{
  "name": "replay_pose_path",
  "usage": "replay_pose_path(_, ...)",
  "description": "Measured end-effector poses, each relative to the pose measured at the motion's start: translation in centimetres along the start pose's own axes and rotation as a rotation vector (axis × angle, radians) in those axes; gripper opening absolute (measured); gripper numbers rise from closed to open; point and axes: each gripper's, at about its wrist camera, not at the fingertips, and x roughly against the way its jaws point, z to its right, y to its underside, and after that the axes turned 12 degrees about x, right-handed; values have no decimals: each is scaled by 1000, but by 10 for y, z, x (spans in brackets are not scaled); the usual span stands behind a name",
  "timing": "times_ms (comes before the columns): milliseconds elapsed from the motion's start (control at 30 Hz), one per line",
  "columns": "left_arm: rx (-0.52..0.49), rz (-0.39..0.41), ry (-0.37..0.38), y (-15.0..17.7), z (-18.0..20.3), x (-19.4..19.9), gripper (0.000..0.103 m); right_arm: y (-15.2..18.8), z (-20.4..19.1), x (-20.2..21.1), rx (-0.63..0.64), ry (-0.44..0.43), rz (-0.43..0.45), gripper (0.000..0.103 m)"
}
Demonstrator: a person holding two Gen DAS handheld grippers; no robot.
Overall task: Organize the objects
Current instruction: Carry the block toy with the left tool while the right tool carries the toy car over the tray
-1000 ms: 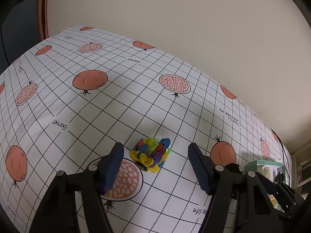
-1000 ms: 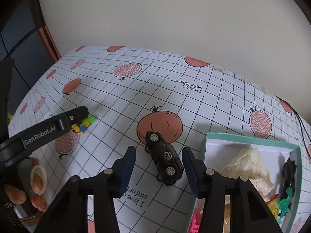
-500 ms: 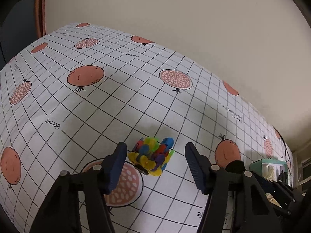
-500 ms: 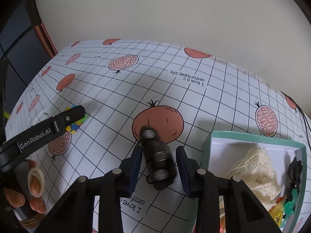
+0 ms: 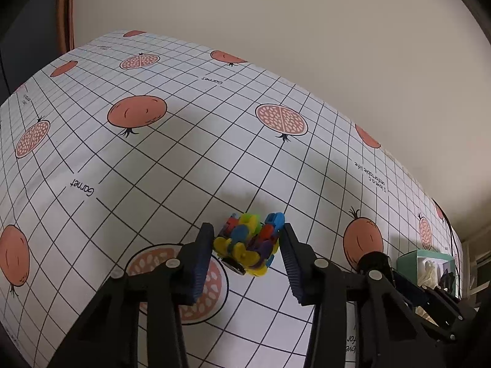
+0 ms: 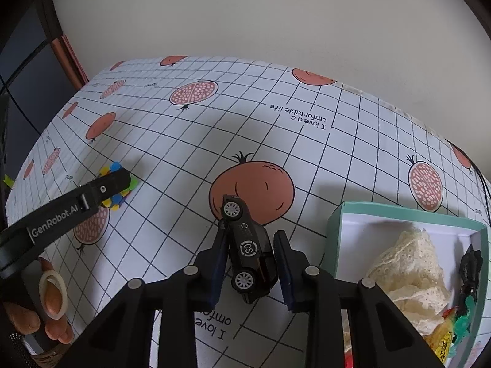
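Both grippers closing on toys for the box

Left gripper (image 5: 247, 239) fingers pinch the disc cluster (image 5: 248, 243) on the surface; right gripper (image 6: 250, 245) fingers clamp the toy car (image 6: 248, 248) beside the teal box (image 6: 333, 233), presumably its destination.

On the grid-printed pomegranate tablecloth (image 5: 172, 165), the multicoloured plastic disc cluster (image 5: 247, 243) sits between my left gripper's (image 5: 248, 253) 2 fingers, on the edge of a printed fruit. To its right, the black toy car (image 6: 248, 247) lies between my right gripper's (image 6: 250, 256) 2 fingers. Right of the car stands the open teal cardboard box (image 6: 334, 233); in it lie a cream lace cloth (image 6: 408, 263) and, further right, small toys.
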Motion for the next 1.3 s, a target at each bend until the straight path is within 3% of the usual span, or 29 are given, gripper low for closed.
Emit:
replay_pose_path(500,-17,-1,12,12,12,28,44,13,-6,35,-9,6,29,30)
replay_pose_path(900,-11,-6,25,29,20,86,44,55,-10,87,-27,31,29,30)
replay_pose_path(1133,-84,21,9,59,31,127,45,85,-19,125,-11,52,78,30)
replay_pose_path(1300,-138,35,-14,86,32,149,45,107,-29,140,41,105,57,30)
